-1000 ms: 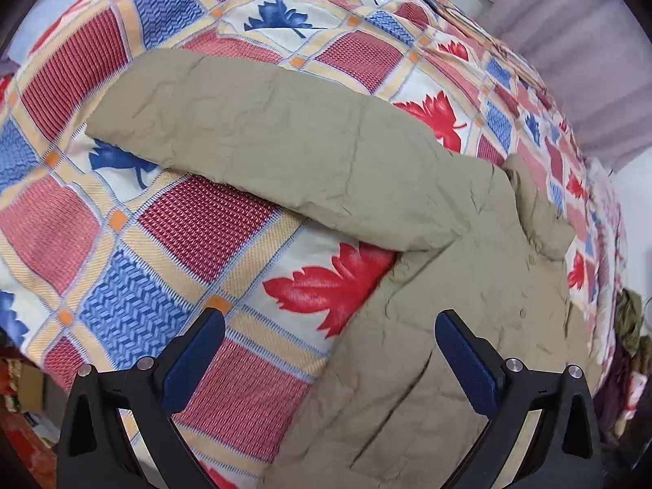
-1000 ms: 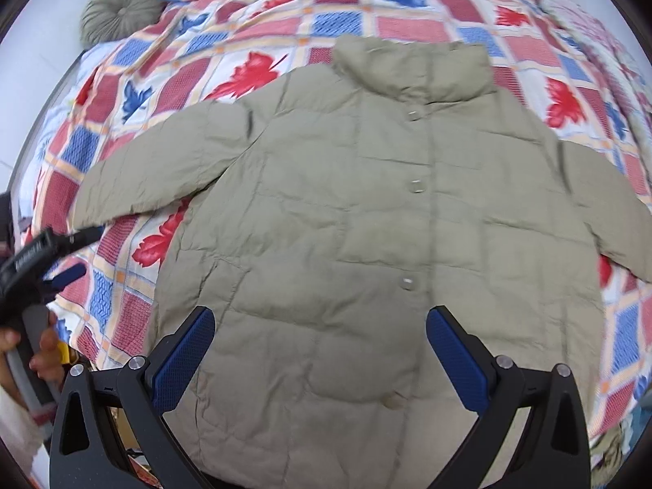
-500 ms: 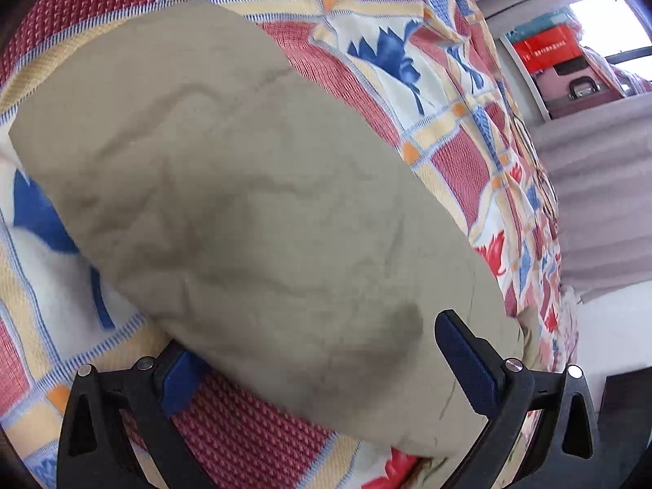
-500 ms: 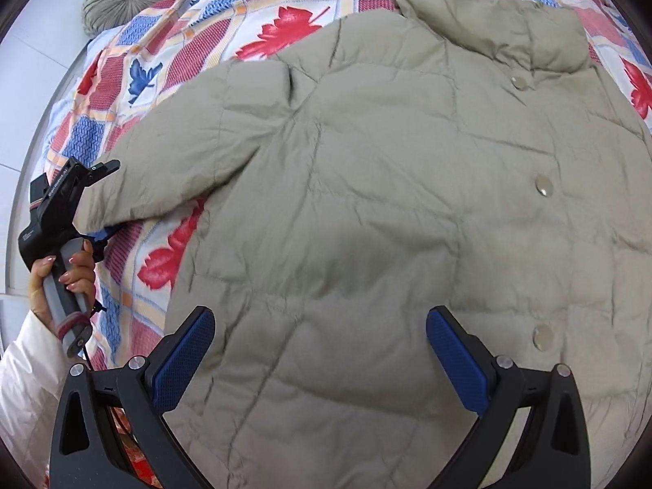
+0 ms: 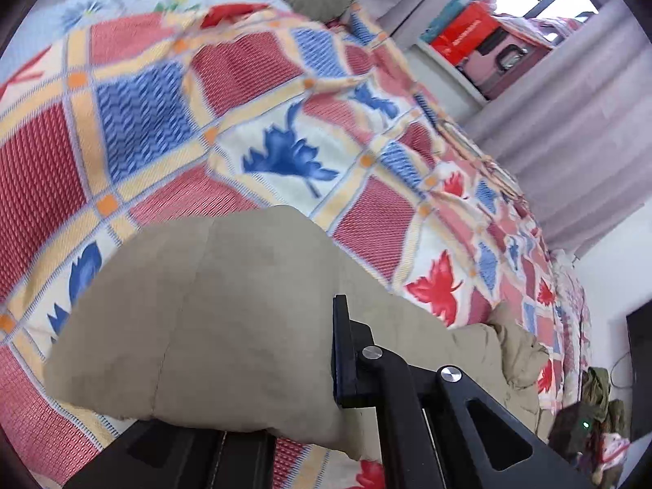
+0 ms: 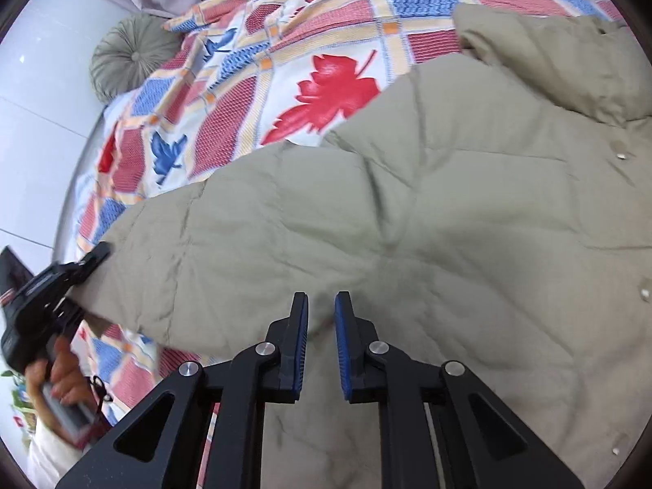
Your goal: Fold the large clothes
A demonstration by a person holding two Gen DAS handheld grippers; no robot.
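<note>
A large khaki puffer jacket (image 6: 407, 224) lies face up on the bed with its snaps showing and its collar (image 6: 550, 61) at the upper right. In the right wrist view, my right gripper (image 6: 320, 309) is shut, pinching the jacket fabric near where the sleeve meets the body. The left sleeve (image 5: 228, 318) fills the lower left wrist view. My left gripper (image 5: 281, 366) is shut on its end: one black finger (image 5: 340, 350) presses on top and the other is hidden under the fabric. A hand holds the left gripper (image 6: 81, 265) at the sleeve's tip.
The bed has a red, blue and cream patchwork cover (image 5: 163, 122) with leaf prints. A round green cushion (image 6: 130, 57) sits at its head. A window ledge with a red box (image 5: 464, 36), a curtain (image 5: 570, 122) and a heap of clothes (image 5: 591, 428) lie beyond the bed.
Both grippers were open above the jacket. The left one has moved onto the sleeve end and shut on it. The right one has dropped to the jacket and shut on its fabric.
</note>
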